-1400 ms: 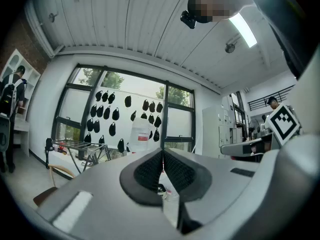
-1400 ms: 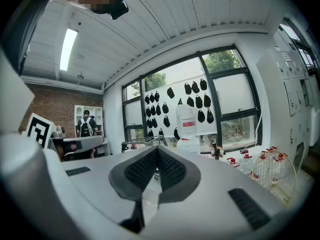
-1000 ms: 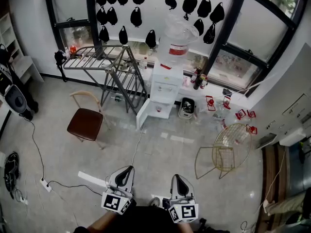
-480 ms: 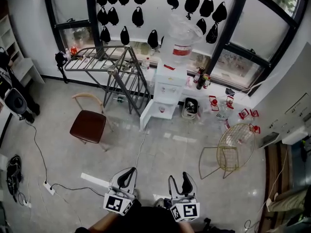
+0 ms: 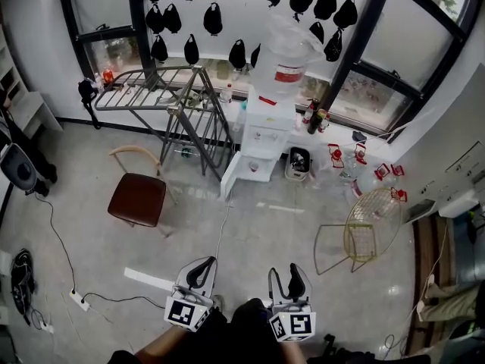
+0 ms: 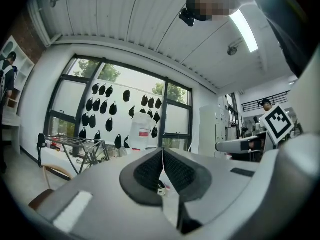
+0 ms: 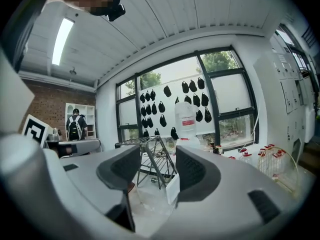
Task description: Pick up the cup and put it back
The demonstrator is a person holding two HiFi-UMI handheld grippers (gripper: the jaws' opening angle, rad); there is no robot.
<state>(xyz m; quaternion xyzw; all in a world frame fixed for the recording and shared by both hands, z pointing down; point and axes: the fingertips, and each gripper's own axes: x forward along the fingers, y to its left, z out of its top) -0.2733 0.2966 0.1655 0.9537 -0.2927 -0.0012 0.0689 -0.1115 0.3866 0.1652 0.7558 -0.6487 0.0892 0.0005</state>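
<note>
1. Grey pads of the left gripper (image 5: 198,270) are pressed together with nothing between them.
2. Just beside it, the right gripper (image 5: 286,277) has just opened; its jaws stand apart and empty.
3. Far ahead of both, a small pale thing (image 5: 252,167) sits in the water dispenser's (image 5: 265,120) open lower compartment; whether it is the cup I cannot tell.

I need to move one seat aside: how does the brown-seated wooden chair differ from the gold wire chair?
The wooden chair with a solid brown seat has a pale curved wooden frame; the gold wire chair is open metal mesh throughout. In the head view, the wooden chair stands left of the white water dispenser; the wire chair stands to its right. Both stand upright on the grey floor.
</note>
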